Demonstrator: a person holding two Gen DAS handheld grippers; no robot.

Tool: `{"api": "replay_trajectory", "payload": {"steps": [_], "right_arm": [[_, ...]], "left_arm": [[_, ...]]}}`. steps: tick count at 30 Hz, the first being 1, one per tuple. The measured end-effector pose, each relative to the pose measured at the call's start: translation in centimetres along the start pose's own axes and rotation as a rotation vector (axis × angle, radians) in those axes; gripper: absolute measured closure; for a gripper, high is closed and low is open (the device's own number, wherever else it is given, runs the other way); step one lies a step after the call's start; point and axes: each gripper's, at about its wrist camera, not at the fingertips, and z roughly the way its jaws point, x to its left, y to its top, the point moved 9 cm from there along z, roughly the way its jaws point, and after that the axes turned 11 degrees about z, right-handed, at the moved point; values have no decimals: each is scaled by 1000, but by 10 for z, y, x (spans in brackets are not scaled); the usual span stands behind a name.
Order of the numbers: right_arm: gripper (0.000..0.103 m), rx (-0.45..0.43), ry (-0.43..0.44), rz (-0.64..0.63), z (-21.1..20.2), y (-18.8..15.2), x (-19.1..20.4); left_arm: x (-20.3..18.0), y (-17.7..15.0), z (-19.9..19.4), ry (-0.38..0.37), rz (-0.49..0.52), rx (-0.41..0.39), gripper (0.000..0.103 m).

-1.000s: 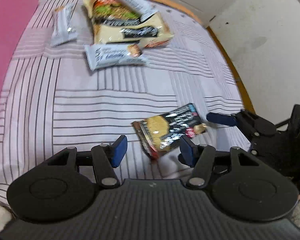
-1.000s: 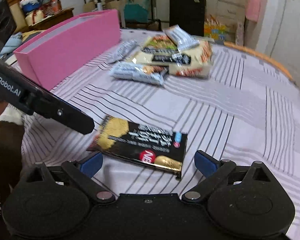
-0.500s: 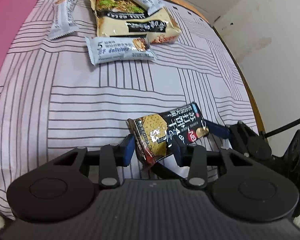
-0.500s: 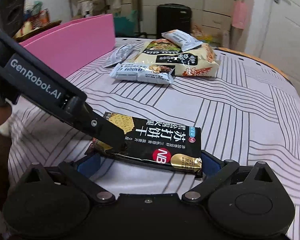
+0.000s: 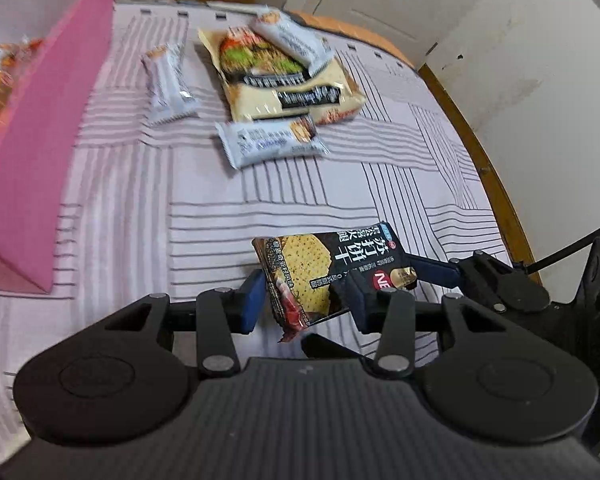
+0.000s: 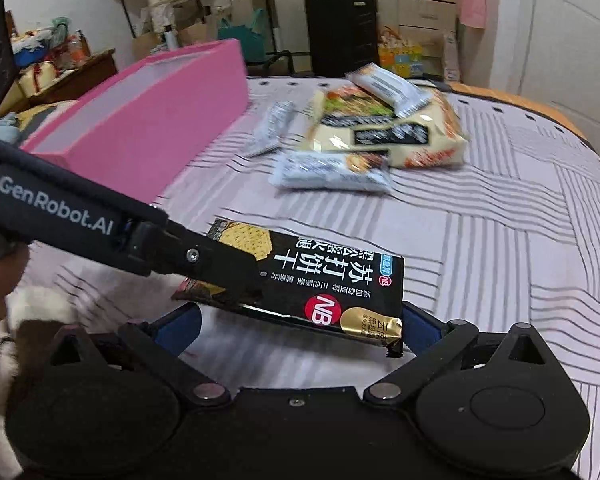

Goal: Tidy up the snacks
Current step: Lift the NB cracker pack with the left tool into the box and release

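Note:
A black cracker packet [image 5: 324,268] [image 6: 324,276] hangs tilted just above the striped cloth. My left gripper [image 5: 304,300] is shut on its near end; in the right wrist view one of its black fingers [image 6: 220,268] lies across the packet. My right gripper [image 6: 296,326] stands open and wide, with its blue pads at either end of the packet and not pressing on it. One right finger [image 5: 432,274] shows beside the packet in the left wrist view. A pink box [image 5: 40,160] [image 6: 148,136] stands to the left.
A large beige noodle bag [image 5: 288,84] [image 6: 400,132] lies at the far end with a white bar [image 5: 292,40] on top. Two more white bars [image 5: 168,84] [image 5: 272,140] lie near it. The table's orange edge [image 5: 480,152] runs along the right. Some snacks show inside the box.
My left gripper closed on the black packet's end and lifted it off the cloth. The pink box has come into the left wrist view. The right gripper stayed open.

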Motion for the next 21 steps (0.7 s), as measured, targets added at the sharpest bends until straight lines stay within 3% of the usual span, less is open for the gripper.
{"api": "replay_trajectory", "payload": {"steps": [5, 11, 21], "right_arm": [[0, -2, 85, -33, -19, 11, 30], [0, -11, 197, -95, -48, 32, 67], [1, -92, 369, -215, -68, 84, 135]], "left_arm": [[13, 1, -37, 23, 12, -18, 61], [29, 5, -87, 30, -12, -91, 61], [69, 16, -162, 168, 12, -242, 62]]}}
